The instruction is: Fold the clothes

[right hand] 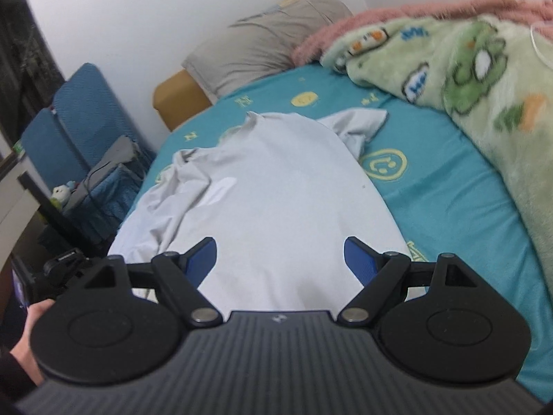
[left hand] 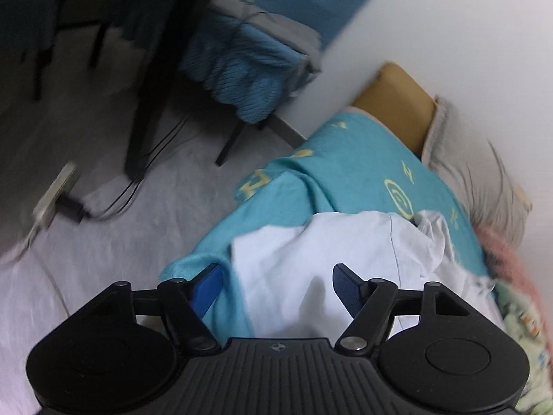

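A pale grey-white T-shirt (right hand: 276,180) lies spread on the teal bed sheet (right hand: 432,186), its left side crumpled and one sleeve bunched at the far right. My right gripper (right hand: 280,259) stands open just above the shirt's near hem, nothing between its fingers. In the left wrist view the same shirt (left hand: 328,252) lies at the bed's corner over the teal sheet (left hand: 345,173). My left gripper (left hand: 276,285) is open over the shirt's near edge, its left finger (left hand: 207,287) beside the sheet's hanging corner. The pads press on nothing.
A green fleece blanket (right hand: 466,86) with a pink edge fills the bed's right side. A grey pillow (right hand: 269,45) lies at the head. A blue chair (left hand: 249,69) draped with clothes stands left of the bed, beside a black stand leg (left hand: 166,69) and a power strip (left hand: 55,193) on the floor.
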{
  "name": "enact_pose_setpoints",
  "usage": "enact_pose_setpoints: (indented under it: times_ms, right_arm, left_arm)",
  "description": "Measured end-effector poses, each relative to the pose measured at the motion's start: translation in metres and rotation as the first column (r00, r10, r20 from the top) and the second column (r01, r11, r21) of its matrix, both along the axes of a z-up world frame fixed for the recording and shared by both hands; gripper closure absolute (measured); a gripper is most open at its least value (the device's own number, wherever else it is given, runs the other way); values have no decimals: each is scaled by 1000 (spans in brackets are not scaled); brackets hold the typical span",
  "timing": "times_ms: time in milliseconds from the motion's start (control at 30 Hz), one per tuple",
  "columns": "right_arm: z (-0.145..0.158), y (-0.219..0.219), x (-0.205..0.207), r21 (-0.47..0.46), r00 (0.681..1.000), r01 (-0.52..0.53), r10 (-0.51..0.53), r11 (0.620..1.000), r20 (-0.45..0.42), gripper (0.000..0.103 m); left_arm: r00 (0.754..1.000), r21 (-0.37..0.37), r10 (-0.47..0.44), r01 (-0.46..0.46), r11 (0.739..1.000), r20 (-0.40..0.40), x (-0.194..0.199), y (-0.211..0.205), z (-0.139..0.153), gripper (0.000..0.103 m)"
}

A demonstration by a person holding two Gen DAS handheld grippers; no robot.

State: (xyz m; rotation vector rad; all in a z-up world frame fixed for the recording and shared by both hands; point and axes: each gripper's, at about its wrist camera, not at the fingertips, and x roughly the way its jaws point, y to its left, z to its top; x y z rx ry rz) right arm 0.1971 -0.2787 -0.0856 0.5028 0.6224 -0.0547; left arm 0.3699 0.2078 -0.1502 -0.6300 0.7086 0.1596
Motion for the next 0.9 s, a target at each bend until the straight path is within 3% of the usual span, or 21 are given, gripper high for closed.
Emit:
enact_pose_setpoints:
  times_ms: [100,133,233,333,500,600,667,700,800,867,900]
  right_arm:
    - [-6,1,8,-2,1000,4,-4,1000,-21,21]
    - [-8,2,10,-4,1000,3,-3,1000,-27,21]
    - [-12,3,12,2,999,-4,4,1000,-40,21]
    - [-11,4,11,-10,999,-3,3,1000,-41,21]
    - [-9,5,9,-21,999,-2,1,1000,-41,21]
    - [-10,8,11,-28,999,-7,6,1000,-46,21]
    - [-11,9,13,-34,999,-7,5,999,-49,21]
    - [-12,9,15,-37,999,-7,5,999,-51,21]
    - [-15,12,18,-71,999,1,-5,998,-52,21]
    - [-17,13,20,-82,998,11,-17,997,-67,21]
    - [-16,12,21,-83,998,10,-16,997,-62,21]
  left_arm:
    - [999,46,-43,43,998,-12,17,-8,-3,61]
    - [998,51,-59,59,997,-14,20,-10,-3,75]
    - [996,104,-86,89,991,-29,27,-14,-2,96]
    - [992,159,-116,121,980,-39,33,-16,5,101]
    - [992,272,-124,115,955,18,48,-15,42,102]
    - [993,434,-108,80,897,41,78,-23,79,102]
    - [994,543,-95,48,839,59,100,-29,103,103]
    - [994,630,-83,16,776,77,112,-37,111,102]
    - [995,761,6,-82,643,102,141,-52,109,102]
    - [997,716,3,-59,696,80,153,-50,94,94]
    - [998,708,0,-39,705,56,157,-51,85,90]
